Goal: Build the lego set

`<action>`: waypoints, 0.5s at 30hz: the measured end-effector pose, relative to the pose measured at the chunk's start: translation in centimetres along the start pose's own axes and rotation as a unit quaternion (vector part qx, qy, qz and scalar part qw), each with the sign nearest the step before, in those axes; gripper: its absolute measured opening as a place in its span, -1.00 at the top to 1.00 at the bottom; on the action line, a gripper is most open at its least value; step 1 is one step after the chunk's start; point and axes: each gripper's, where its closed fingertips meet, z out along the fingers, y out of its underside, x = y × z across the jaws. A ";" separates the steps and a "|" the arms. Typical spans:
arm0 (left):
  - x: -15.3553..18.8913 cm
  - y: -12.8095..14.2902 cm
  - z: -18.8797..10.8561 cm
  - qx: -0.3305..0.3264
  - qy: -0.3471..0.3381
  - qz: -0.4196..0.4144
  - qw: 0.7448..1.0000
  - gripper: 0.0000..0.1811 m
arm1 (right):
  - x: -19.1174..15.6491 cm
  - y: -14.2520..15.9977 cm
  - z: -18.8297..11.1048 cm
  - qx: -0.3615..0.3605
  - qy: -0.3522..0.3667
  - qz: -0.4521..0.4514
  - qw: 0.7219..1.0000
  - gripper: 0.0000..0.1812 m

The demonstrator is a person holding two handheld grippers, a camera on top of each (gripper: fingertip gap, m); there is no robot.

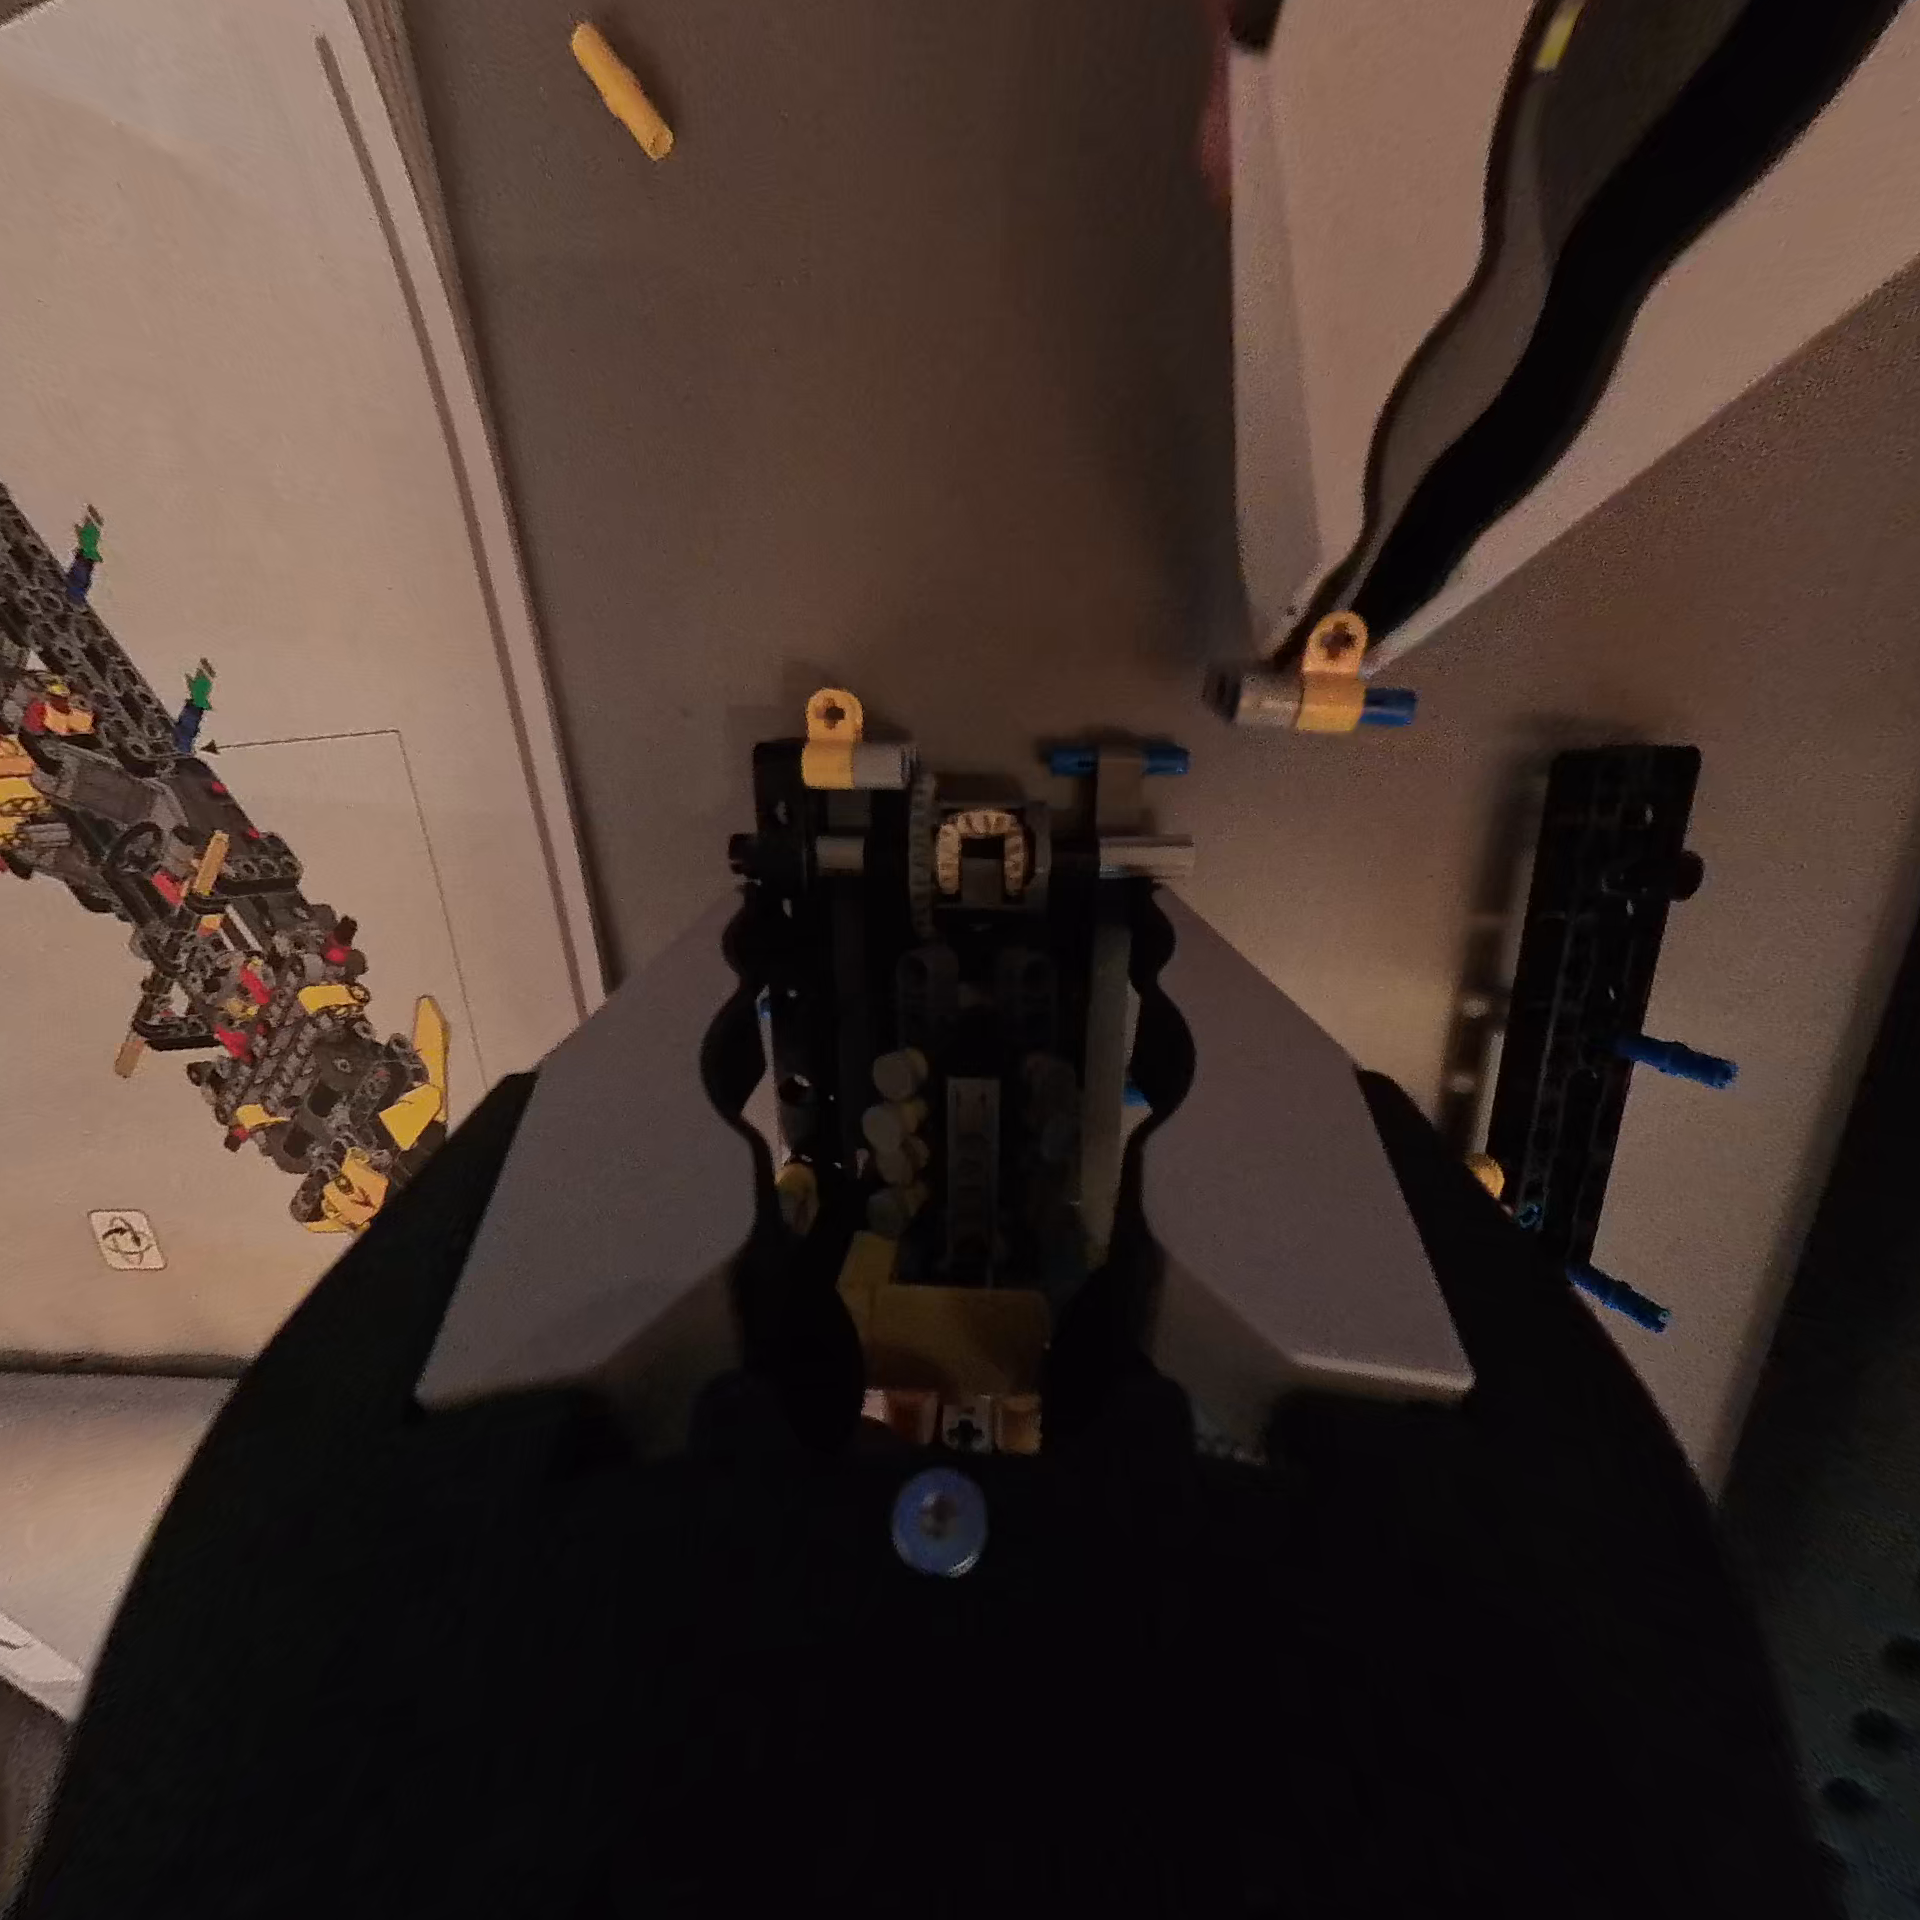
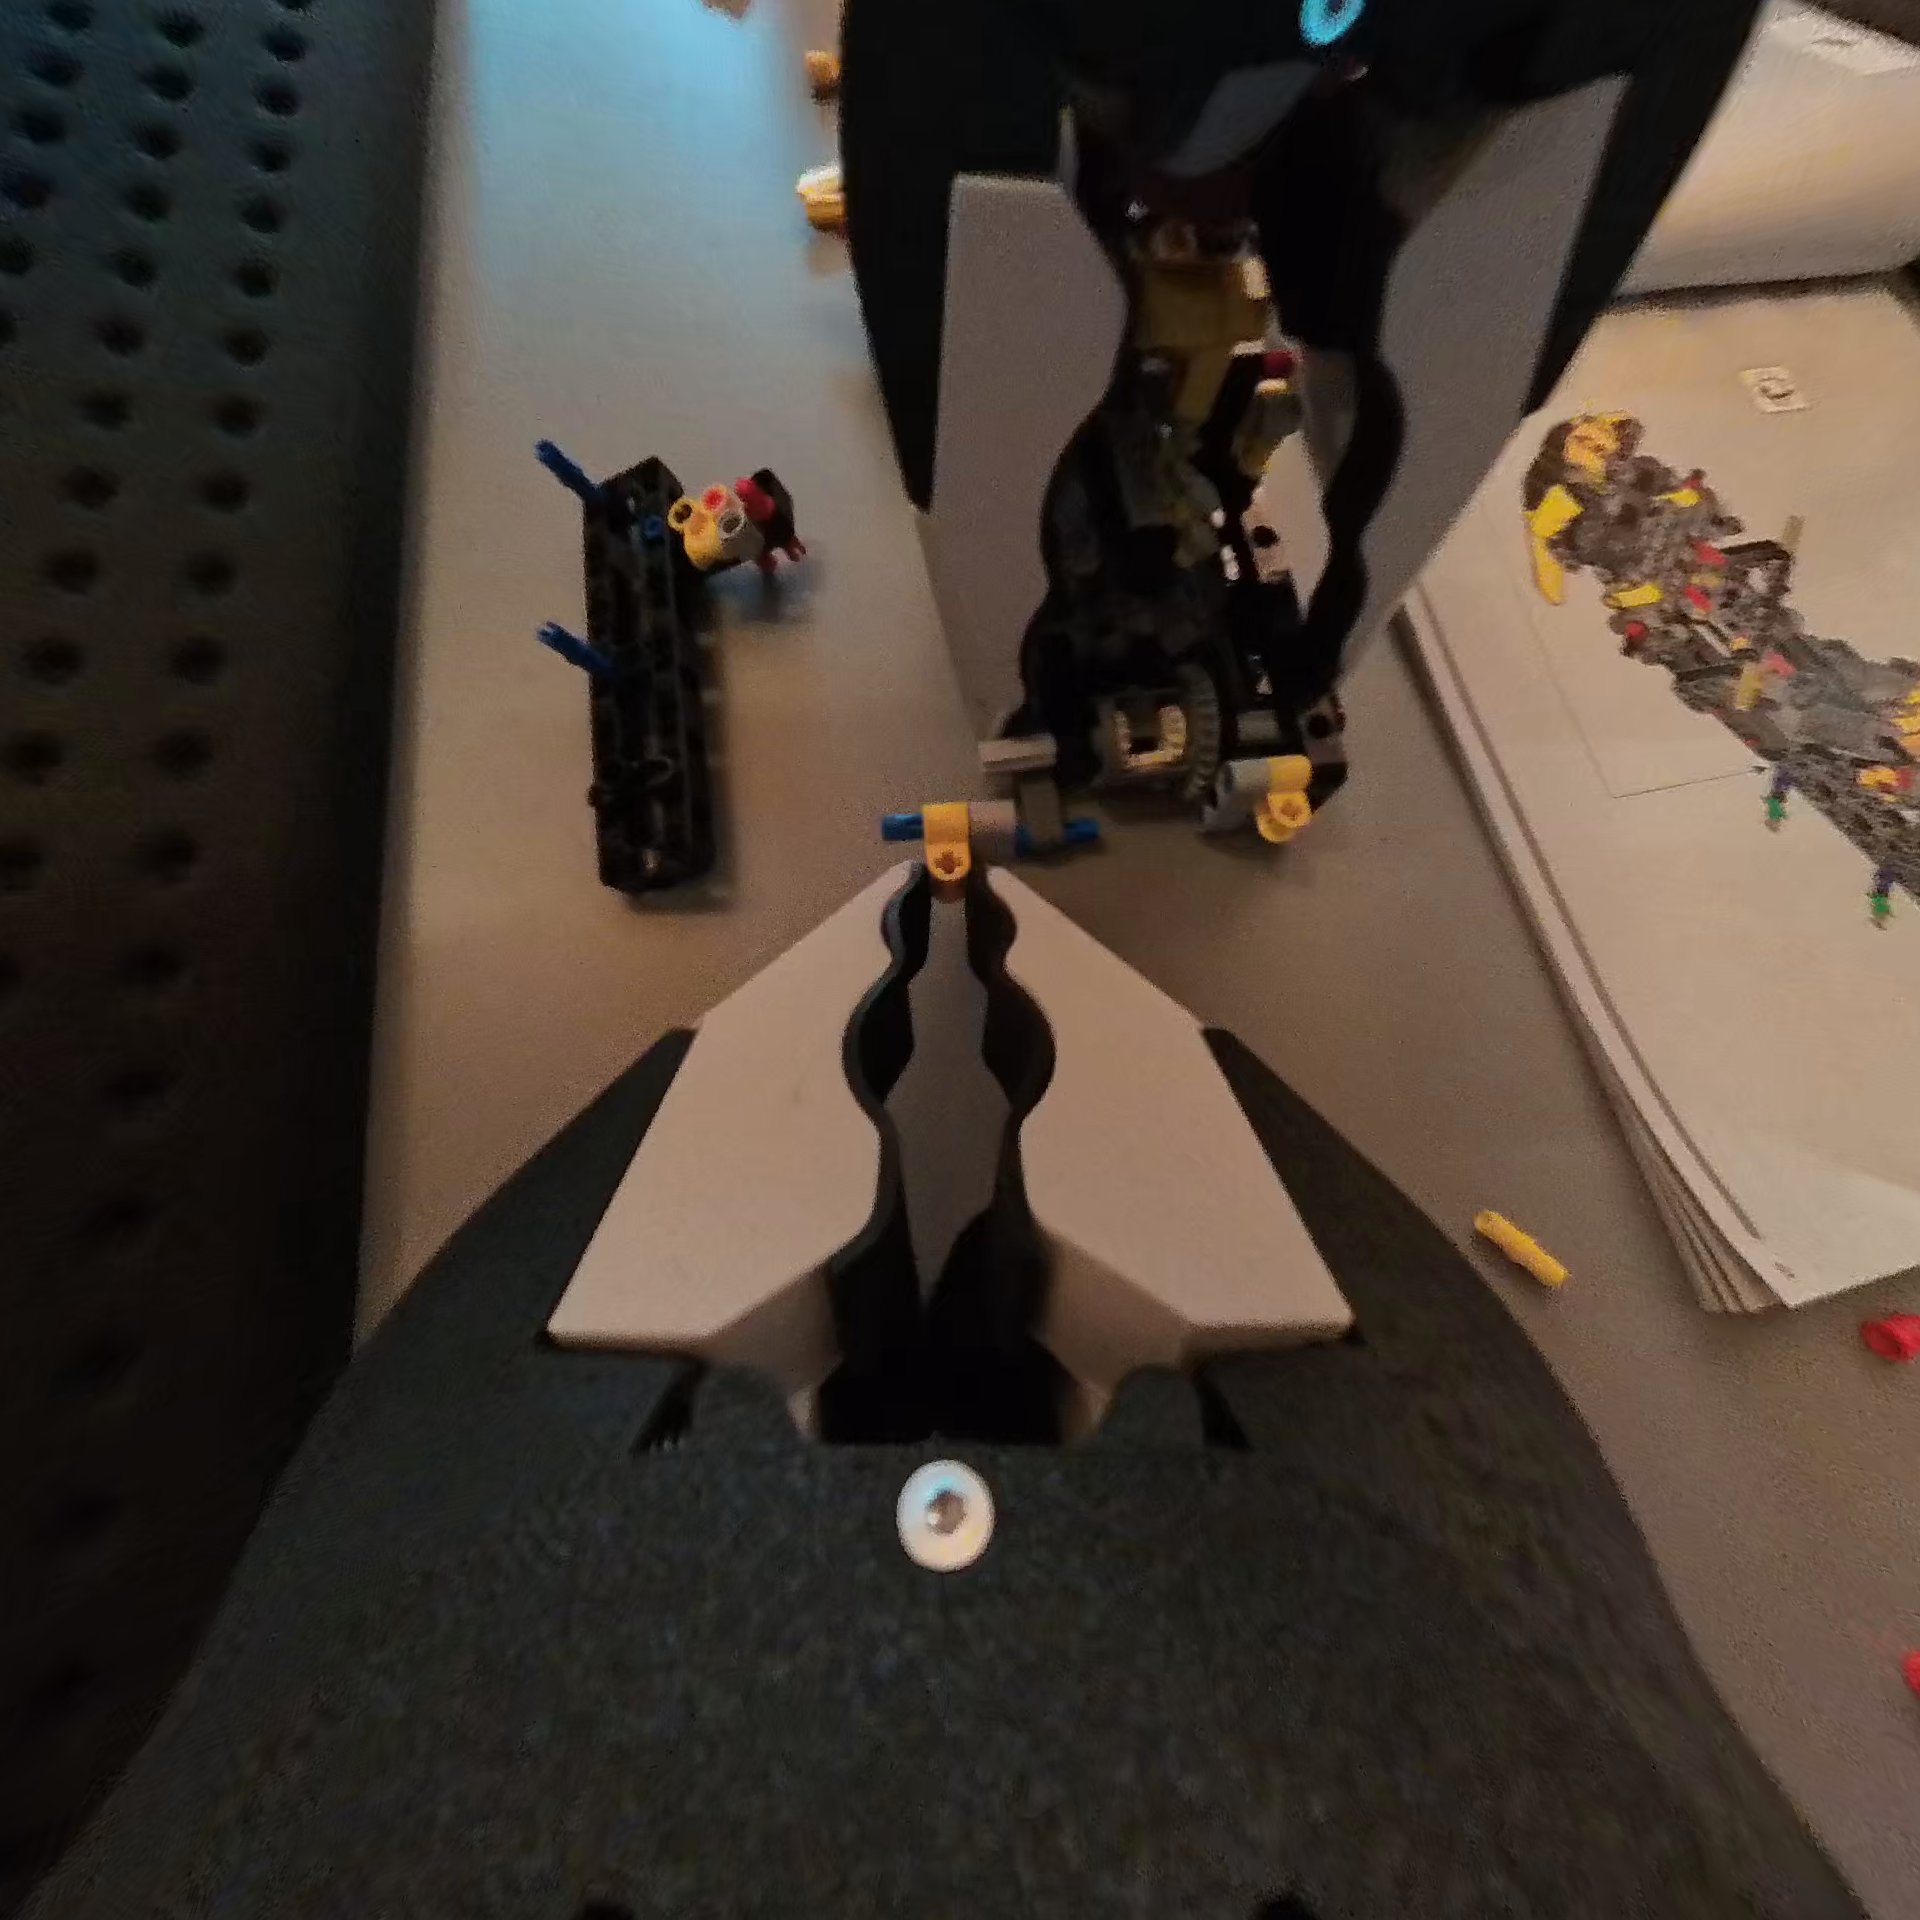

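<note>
while pinching yellow connector (image 2: 945, 844) in right gripper (image 2: 943, 883) at frame centre, line up squarely with blue pin (image 2: 1062, 833) on chassis (image 2: 1164, 665) clamped by left gripper (image 1: 951, 935).

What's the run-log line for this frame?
left gripper: shut on chassis assembly | right gripper: shut on yellow connector piece | piece beside chassis blue pin, seating unclear | black beam: on table
</note>
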 end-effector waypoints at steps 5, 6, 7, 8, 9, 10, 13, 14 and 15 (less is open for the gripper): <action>0.1 -0.2 -0.1 0.010 -0.009 -0.008 1.000 0.21 | 0.3 -0.6 -0.8 0.027 0.001 0.013 1.000 0.93; 0.2 -0.2 -0.1 0.013 -0.010 -0.008 1.000 0.22 | 0.3 -0.3 -0.7 0.021 0.002 0.015 1.000 0.93; 0.4 -0.3 -0.1 0.018 -0.007 -0.008 1.000 0.22 | 0.3 0.1 -0.6 0.014 0.001 0.017 1.000 0.93; 0.7 -0.4 -0.2 0.022 -0.004 -0.007 1.000 0.21 | 0.3 0.4 -0.4 0.007 0.000 0.017 1.000 0.93; 0.8 -0.4 -0.3 0.027 -0.005 -0.006 1.000 0.21 | 0.3 0.7 -0.2 0.000 0.000 0.015 1.000 0.93; 0.8 -0.5 -0.4 0.031 -0.010 -0.005 0.999 0.21 | 0.2 0.9 0.0 -0.003 -0.001 0.015 1.000 0.93; 0.7 -0.9 -1.3 0.052 -0.022 -0.007 0.998 0.21 | 0.1 0.7 0.0 0.003 -0.010 0.026 1.000 0.93; 0.7 -1.2 -1.8 0.064 -0.024 -0.008 0.998 0.21 | 0.0 0.2 -0.1 0.018 -0.017 0.033 0.999 0.93; 0.6 -1.5 -2.4 0.075 -0.027 -0.010 0.997 0.21 | 0.0 -0.2 -0.4 0.033 -0.022 0.043 0.998 0.93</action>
